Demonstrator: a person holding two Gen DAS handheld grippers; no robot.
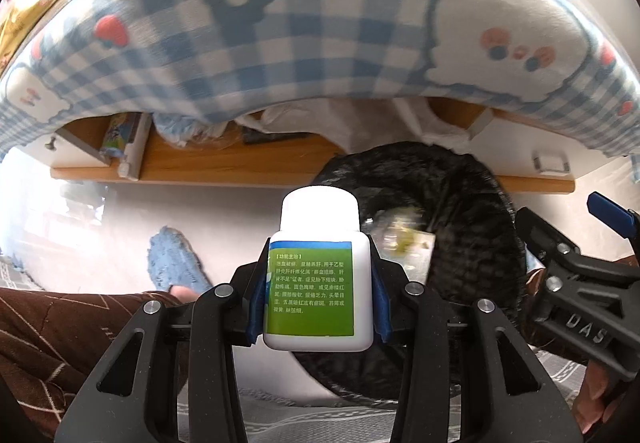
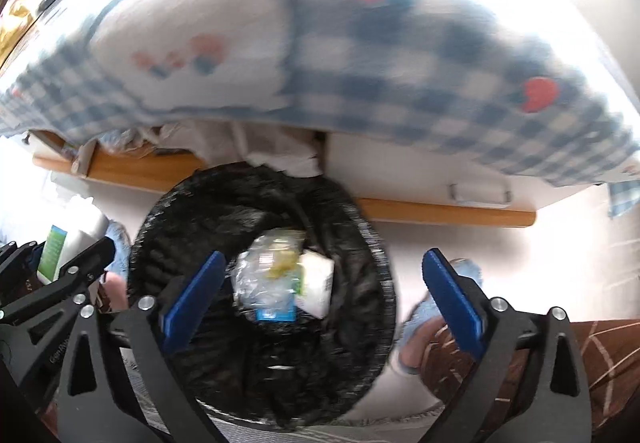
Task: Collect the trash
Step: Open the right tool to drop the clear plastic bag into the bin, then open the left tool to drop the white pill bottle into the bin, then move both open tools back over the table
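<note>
The left claw grips a white pill bottle with a green and blue label, its blue pads pressed against both sides of the bottle, which stands upright between them with its cap away from the camera. The bottle sits just beside the trash bin, at the bin's left edge in the left wrist view.

The right claw hangs directly over the bin with its blue pads spread wide and nothing between them. Inside the bin, which is lined with a black bag, lie a crumpled clear wrapper and a white carton, touching each other near the middle of the bottom.

Behind the bin runs a low wooden shelf, and above that hangs a blue checked blanket with white cartoon shapes. To the left of the bin a blue slipper rests on the pale floor; a second blue slipper shows just right of the bin, with a leg in brown patterned trousers nearby.
</note>
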